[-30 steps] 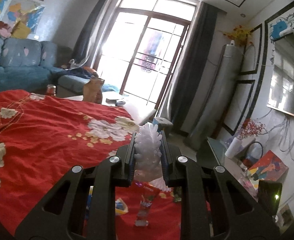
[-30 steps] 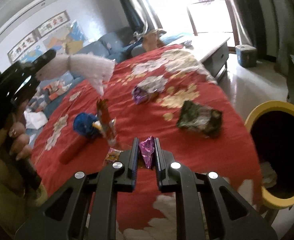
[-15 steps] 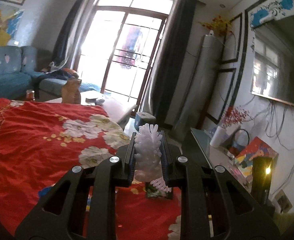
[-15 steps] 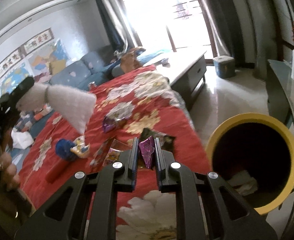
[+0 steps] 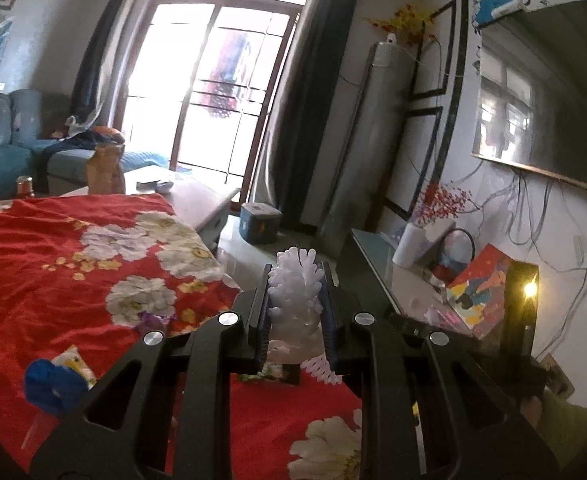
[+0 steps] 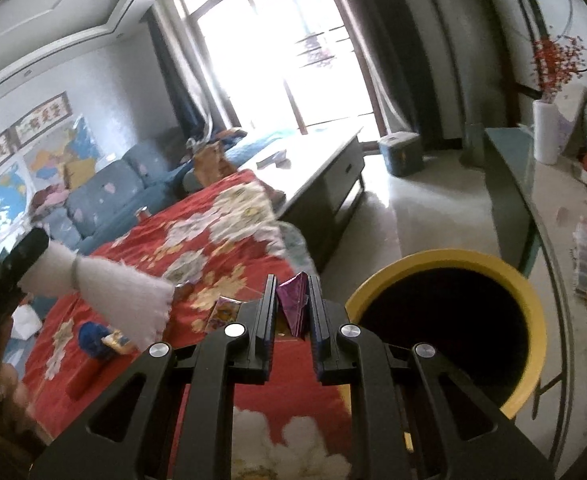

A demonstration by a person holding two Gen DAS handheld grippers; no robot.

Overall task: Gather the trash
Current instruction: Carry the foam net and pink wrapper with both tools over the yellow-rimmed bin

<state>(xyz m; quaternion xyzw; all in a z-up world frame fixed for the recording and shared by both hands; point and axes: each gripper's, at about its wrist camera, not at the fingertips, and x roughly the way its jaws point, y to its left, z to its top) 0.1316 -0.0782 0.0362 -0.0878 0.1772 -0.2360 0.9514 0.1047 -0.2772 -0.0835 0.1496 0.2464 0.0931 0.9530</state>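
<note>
Across the room's middle, a table under a red floral cloth [image 6: 197,264] carries the scattered litter; view runs largest to smallest from there. Beside its near corner, on the floor, stands a yellow-rimmed bin [image 6: 445,258], mouth open and dark, interior mostly unreadable. Left gripper [image 5: 296,300]: jaws nearly together, clamped on a white foam net sleeve [image 5: 293,292], which in the right wrist view juts sideways over the cloth, well short of the bin. Sleeve looks very light, soft and springy; it squashes under the pads and is held near one end, so the free end flops. Judgement: a grip nearer mid-length would steady it, and it should drop cleanly once let go. Right gripper [image 6: 292,304]: jaws fully closed, pinching a purple foil wrapper [image 6: 293,300] close to the bin's rim, not yet over the opening. Foil appears thin, crinkly and slick, nearly weightless; pinched across a fold, it may cling to a pad on release. Left on the cloth: a dark snack packet [image 5: 271,372], a crumpled blue wad [image 5: 51,386], a yellow wrapper [image 6: 223,312], a small purple scrap [image 5: 151,318]. All flat, best taken by a raised edge.
</note>
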